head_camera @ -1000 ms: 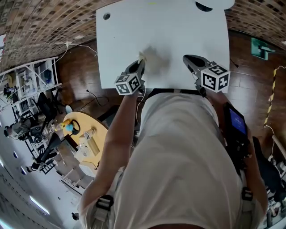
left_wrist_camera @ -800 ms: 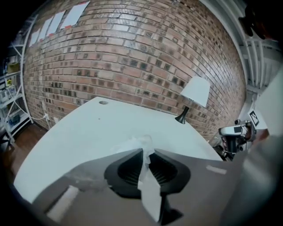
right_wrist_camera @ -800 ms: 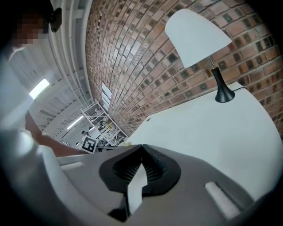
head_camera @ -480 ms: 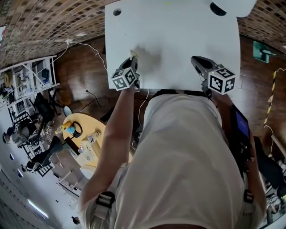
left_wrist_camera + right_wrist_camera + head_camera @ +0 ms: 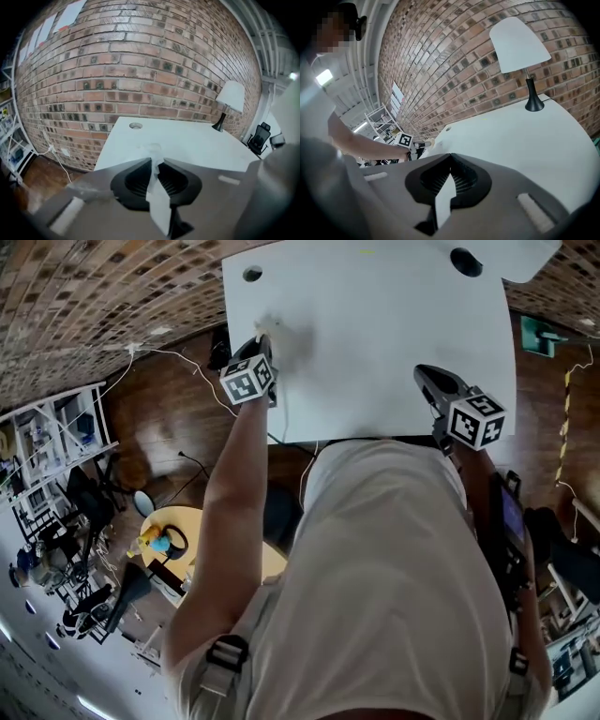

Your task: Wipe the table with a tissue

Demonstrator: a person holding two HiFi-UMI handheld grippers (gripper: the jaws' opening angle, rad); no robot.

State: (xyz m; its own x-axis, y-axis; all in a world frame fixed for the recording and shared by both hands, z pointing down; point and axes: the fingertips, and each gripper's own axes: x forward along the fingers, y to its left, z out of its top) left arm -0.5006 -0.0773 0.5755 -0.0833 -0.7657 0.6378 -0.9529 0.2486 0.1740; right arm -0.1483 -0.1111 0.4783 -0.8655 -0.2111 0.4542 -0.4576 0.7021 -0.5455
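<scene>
The white table (image 5: 375,334) fills the top of the head view. My left gripper (image 5: 262,341) rests at the table's left edge, shut on a crumpled white tissue (image 5: 269,329) that lies against the tabletop. In the left gripper view the tissue (image 5: 153,151) bunches past the shut jaws of the gripper (image 5: 153,160). My right gripper (image 5: 424,371) hovers over the near right part of the table. Its jaws are shut in the right gripper view (image 5: 451,158), where a pale strip shows in the seam and nothing sticks out past the tips.
A white lamp (image 5: 518,44) stands at the table's far right corner, its black base (image 5: 466,261) near the edge. A round cable hole (image 5: 252,274) lies at the far left corner. A brick wall runs behind the table. A yellow round table (image 5: 178,540) and shelves (image 5: 47,437) stand on the wooden floor to the left.
My left gripper has slid the tissue from the table's near middle leftward and farther away, to the left edge. The right gripper has stayed near the front right edge.
</scene>
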